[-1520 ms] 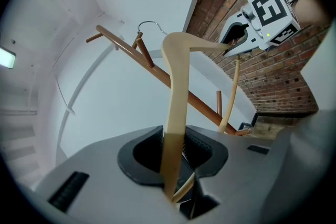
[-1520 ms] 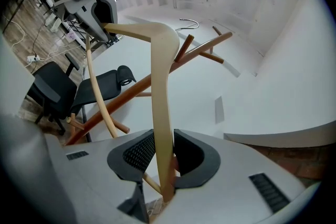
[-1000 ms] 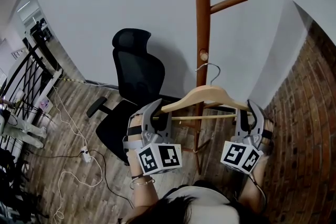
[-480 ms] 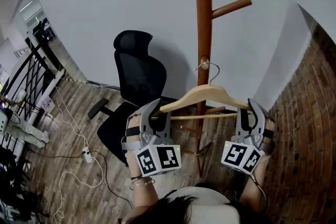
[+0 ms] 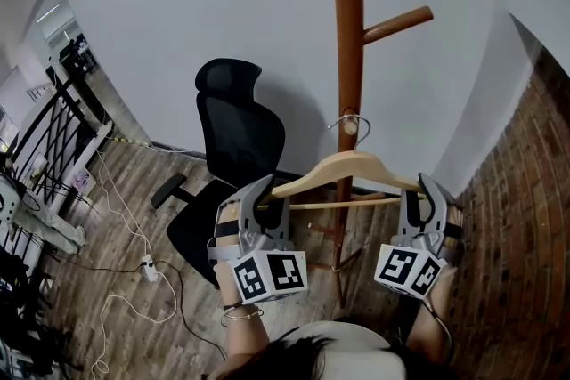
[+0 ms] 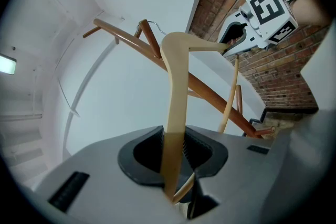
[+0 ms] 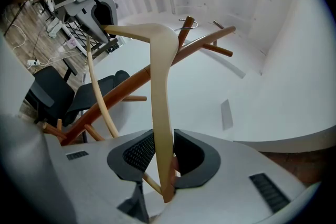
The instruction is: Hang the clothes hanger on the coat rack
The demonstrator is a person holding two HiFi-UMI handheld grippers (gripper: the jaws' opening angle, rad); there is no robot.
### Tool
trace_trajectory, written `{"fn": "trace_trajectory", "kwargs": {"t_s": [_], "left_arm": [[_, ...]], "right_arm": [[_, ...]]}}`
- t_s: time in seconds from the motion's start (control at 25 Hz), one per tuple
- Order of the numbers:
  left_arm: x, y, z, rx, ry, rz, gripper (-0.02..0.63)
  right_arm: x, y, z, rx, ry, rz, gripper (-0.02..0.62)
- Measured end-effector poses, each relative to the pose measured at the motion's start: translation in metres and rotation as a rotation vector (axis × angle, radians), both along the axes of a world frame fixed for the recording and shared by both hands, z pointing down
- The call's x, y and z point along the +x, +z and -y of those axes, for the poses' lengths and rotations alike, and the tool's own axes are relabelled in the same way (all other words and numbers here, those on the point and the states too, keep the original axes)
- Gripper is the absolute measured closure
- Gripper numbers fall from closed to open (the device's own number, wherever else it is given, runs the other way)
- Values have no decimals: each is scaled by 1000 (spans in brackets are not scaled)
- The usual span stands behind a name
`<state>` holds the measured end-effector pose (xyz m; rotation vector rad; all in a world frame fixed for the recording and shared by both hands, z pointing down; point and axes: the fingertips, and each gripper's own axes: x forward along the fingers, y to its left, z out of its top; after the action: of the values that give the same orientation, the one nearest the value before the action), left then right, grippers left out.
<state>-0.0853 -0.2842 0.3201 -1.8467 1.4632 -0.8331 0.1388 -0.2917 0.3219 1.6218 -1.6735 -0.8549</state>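
Observation:
A pale wooden clothes hanger (image 5: 343, 166) with a metal hook (image 5: 342, 121) is held level between both grippers. My left gripper (image 5: 267, 202) is shut on its left end (image 6: 176, 92), and my right gripper (image 5: 416, 197) is shut on its right end (image 7: 160, 92). The brown wooden coat rack (image 5: 347, 31) stands just behind the hanger. The hook sits at a short peg (image 5: 352, 127) on the pole; whether it rests on the peg I cannot tell. A longer peg (image 5: 398, 24) juts to the right higher up. The hanger's thin crossbar (image 5: 343, 203) runs between the grippers.
A black office chair (image 5: 233, 138) stands left of the rack against the white wall (image 5: 196, 4). A brick wall (image 5: 521, 191) runs along the right. Cables and a power strip (image 5: 142, 265) lie on the wooden floor at the left, near a black railing (image 5: 49, 125).
Both grippers have carried the hanger a little toward the pole. The hook, which hung below and right of the short peg's end, now overlaps it.

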Motion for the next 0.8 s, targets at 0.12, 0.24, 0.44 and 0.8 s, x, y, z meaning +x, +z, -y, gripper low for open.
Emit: {"fn": "trace_trajectory", "kwargs": {"t_s": [0.12, 0.24, 0.44, 0.8], "left_arm": [[0, 6, 6, -8, -1, 1, 505], [-1, 12, 9, -17, -1, 7, 505], [0, 19, 17, -34, 0, 10, 505], [-1, 31, 26, -68, -2, 4, 506]], "right_arm": [[0, 6, 7, -6, 0, 2, 476], [-1, 11, 9, -15, -1, 2, 476], [0, 18, 18, -32, 5, 4, 476], [0, 30, 26, -57, 11, 4, 476]]}}
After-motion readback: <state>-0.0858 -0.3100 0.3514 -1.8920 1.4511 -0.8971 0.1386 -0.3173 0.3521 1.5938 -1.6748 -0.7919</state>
